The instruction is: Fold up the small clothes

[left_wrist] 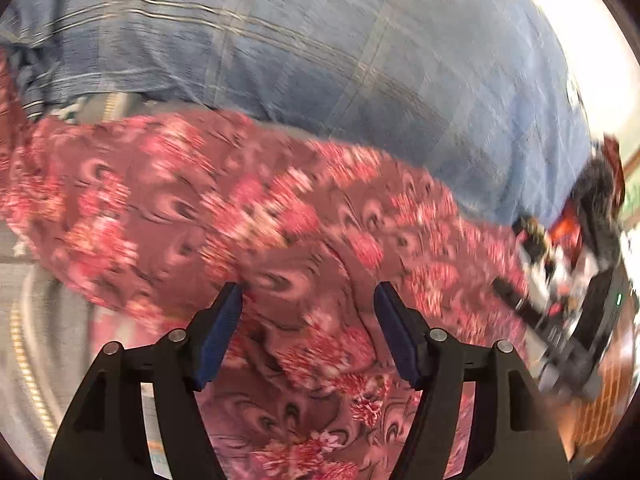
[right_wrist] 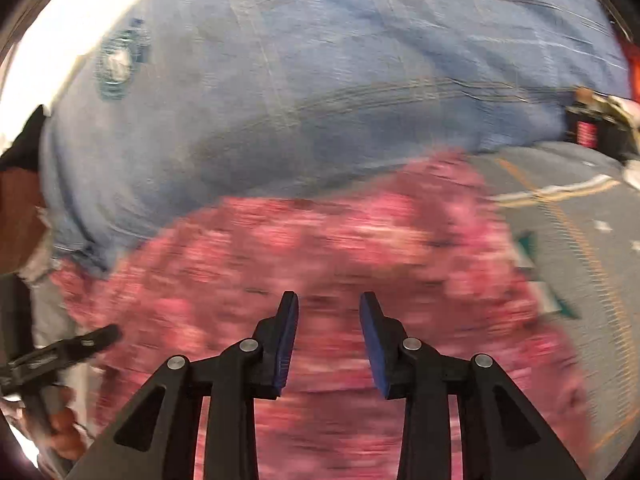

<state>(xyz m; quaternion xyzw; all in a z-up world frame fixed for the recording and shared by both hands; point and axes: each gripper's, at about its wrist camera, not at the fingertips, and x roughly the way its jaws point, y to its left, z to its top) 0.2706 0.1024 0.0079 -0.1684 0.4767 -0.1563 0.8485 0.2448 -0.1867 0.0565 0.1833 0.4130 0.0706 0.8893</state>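
Floral garment (left_wrist: 256,216) before checked cloth (left_wrist: 360,60), both on mat (right_wrist: 580,208)

The pink flowered garment (left_wrist: 280,216) is soft, matt, wrinkled cloth. The blue checked sheet (left_wrist: 360,60) is woven matt fabric. Each gripper (left_wrist: 308,320) is matt black plastic with shiny metal rivets.

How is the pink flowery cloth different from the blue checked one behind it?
The pink flowery cloth is dark pink with a busy flower print; the blue checked cloth is pale blue with thin pale lines. The pink flowery cloth lies nearest, under both sets of jaws; the blue checked cloth lies beyond it. The pink flowery cloth is rumpled into folds; the blue checked cloth looks smoother. Both are soft fabrics and neither is being gripped.
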